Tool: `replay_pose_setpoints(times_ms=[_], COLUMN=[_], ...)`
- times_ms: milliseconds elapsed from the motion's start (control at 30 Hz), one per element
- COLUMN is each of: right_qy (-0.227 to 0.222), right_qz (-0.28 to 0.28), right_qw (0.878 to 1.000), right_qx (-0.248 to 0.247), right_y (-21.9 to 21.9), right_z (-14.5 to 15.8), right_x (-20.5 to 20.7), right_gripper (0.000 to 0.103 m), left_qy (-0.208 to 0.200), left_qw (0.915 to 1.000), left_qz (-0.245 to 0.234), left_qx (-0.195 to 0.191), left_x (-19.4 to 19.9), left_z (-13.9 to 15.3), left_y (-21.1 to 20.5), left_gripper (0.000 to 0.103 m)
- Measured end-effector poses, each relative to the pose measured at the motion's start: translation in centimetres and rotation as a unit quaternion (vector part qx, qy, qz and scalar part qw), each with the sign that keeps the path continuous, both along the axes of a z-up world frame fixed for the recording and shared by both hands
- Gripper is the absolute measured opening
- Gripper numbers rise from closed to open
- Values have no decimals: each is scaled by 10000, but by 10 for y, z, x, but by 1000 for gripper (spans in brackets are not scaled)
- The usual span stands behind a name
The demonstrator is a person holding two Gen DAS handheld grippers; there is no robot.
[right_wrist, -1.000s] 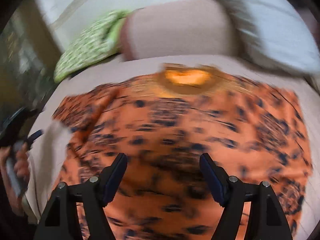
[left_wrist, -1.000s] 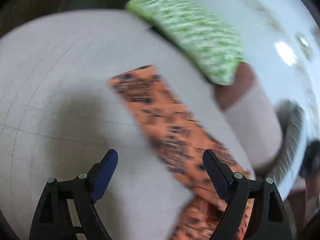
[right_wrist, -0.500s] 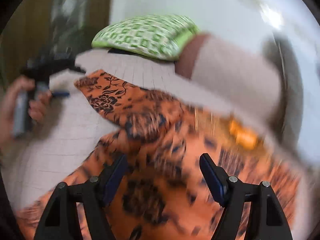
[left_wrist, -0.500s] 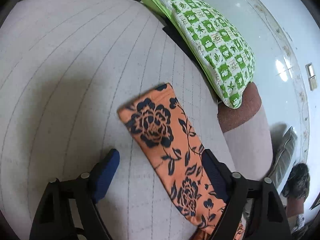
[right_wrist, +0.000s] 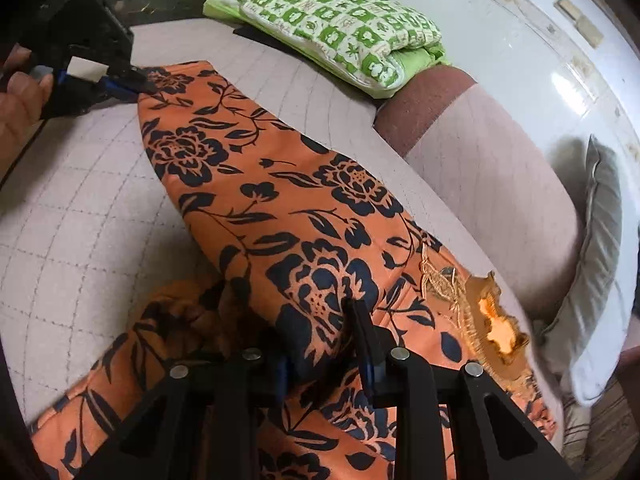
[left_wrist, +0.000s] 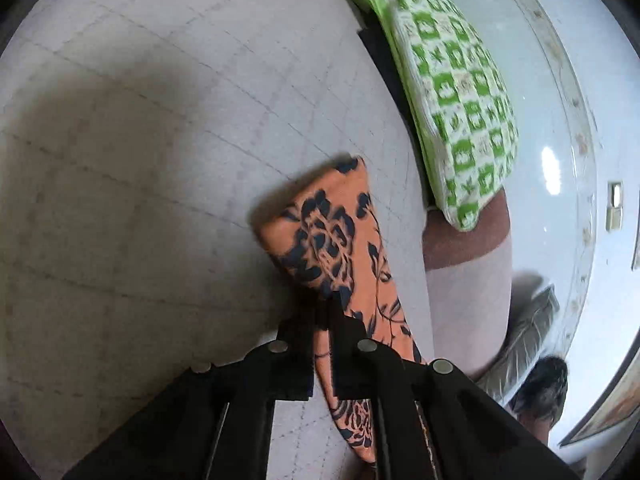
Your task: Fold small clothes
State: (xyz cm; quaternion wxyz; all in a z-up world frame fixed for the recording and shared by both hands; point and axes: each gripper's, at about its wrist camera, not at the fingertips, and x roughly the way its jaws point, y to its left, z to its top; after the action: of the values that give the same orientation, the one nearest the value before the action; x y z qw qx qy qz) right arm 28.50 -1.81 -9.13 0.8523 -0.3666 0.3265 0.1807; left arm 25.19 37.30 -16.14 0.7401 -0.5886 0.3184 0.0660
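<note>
On the quilted bed, nearest the cameras: both grippers had closed since half a second earlier, when each pair of fingers stood wide apart over the cloth.
Left gripper (left_wrist: 322, 320): its black fingers (left_wrist: 294, 344) were pinched together on the long edge of the folded garment strip; in the right wrist view the same gripper (right_wrist: 134, 82) bit the strip's far corner, with the person's hand (right_wrist: 18, 108) behind it.
Right gripper (right_wrist: 320, 344): fingers (right_wrist: 362, 336) were clamped on a raised fold of the garment at its near end, the cloth bunched up between them.
Garment (right_wrist: 260, 208): thin orange fabric printed with dark navy roses and leaves, folded into a long band running from the right gripper away to the left one, with a gold embroidered neckline (right_wrist: 472, 300) at the near right; earlier it lay flat and unheld.
Bed cover (left_wrist: 140, 200): pale grey, matte, stitched in a grid of squares.
Farther back: a plump green-and-white checked pillow (right_wrist: 332, 20) lay past the strip's far end, not touching it.
Beside it: a brown and pale padded bolster (right_wrist: 480, 148).
</note>
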Motion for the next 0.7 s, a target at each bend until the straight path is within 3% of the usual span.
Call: replay_pose_setpoints(times_ms=[67,100,167,267,300,333,367,400,433,533,600,700], right_qy=[-38,-41,-19,42,60,76,109,118,116,111,187,606], right_qz=[34,37,1,-36,-39,-48,-65,-74,-78,-91,-199,-439], right_qw=[10000,10000,10000,9997,9997,9996,9994,9994,9994,9996,9988,9896], right_qx=[-18,-9,87,219,244,263,310,328,331,245,403,1225], right_y=[-2,-2,-4,-6,-7,-5,-7,-7,-6,-4,-5,-24], right_z=[-2,-3,-3,-3,-3,-4,-3,-3,-4,-8,-7,1], right_x=[-1,-1,-2,-1,0,1,2,2,3,4,6,13], right_gripper=[30,30,30,30,30,30,30,30,30,30,29,29], left_qy=[-169,-189,-118,-12,49,201,313,378,400,371,162,-503], left_qw=[9995,9991,9991,9969,9963,9951,9936,9941,9964,9916,9864,9693], left_qz=[229,340,393,528,515,402,351,219,86,25,-60,-459], left_qx=[-142,-160,47,586,685,885,1030,992,747,1242,1633,2362], left_x=[-8,-9,-6,1,4,11,14,19,22,20,19,22], left_z=[0,2,10,21,20,21,21,17,8,25,54,124], left_y=[6,7,7,3,3,0,-1,0,1,-6,-19,-65], left_gripper=[30,34,50,63,63,54,15,4,3,3,3,3])
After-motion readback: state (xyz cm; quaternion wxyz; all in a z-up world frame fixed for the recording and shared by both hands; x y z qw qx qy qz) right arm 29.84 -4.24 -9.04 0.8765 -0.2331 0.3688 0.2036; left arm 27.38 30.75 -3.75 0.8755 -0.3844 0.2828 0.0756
